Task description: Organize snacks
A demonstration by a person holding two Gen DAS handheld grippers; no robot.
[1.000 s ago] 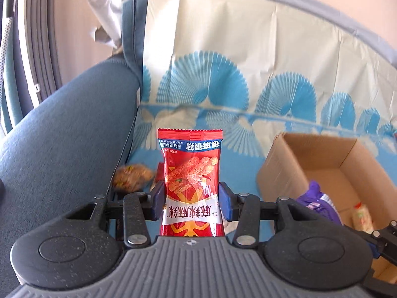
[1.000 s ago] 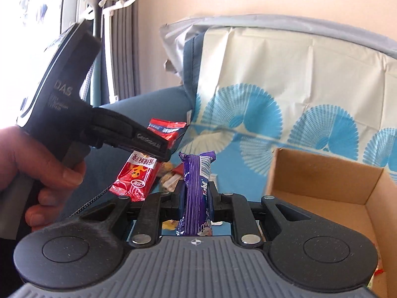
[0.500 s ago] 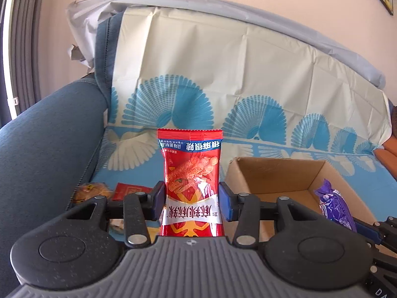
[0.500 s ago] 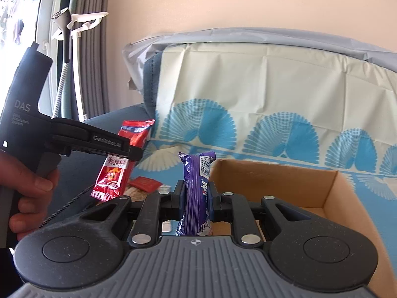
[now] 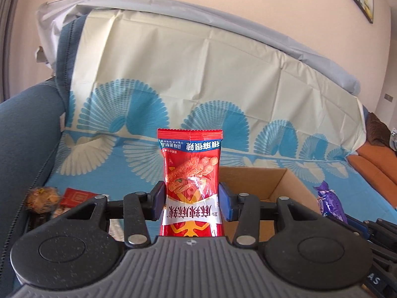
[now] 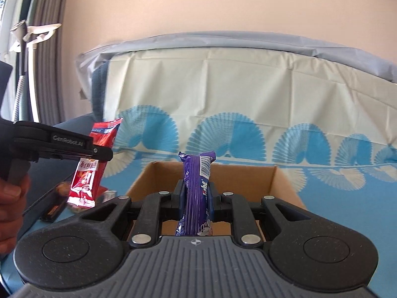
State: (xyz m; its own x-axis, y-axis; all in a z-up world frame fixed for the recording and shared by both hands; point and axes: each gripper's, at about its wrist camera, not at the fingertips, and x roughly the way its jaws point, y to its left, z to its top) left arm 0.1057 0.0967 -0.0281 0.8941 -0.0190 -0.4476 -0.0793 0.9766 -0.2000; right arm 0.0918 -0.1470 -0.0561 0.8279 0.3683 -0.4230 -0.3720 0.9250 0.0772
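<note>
Left wrist view: the left gripper [image 5: 191, 200], angled slightly downward, clamps an upright red snack packet [image 5: 190, 173] in front of the open cardboard box [image 5: 285, 186] on the sofa cover.

Right wrist view: the right gripper [image 6: 196, 196], tilted down over the box [image 6: 158, 176], pinches a purple wafer pack [image 6: 196, 186] edge-on. At the left, a hand [image 6: 12, 198] grips the other gripper's handle.

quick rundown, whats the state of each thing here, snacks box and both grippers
left gripper: shut on red snack packet
red snack packet: held upright, sealed
right gripper: shut on purple snack packet
purple snack packet: held edge-on, upright, sealed
cardboard box: open at the top, on the sofa
loose snacks: lying on the sofa, left of the box
</note>
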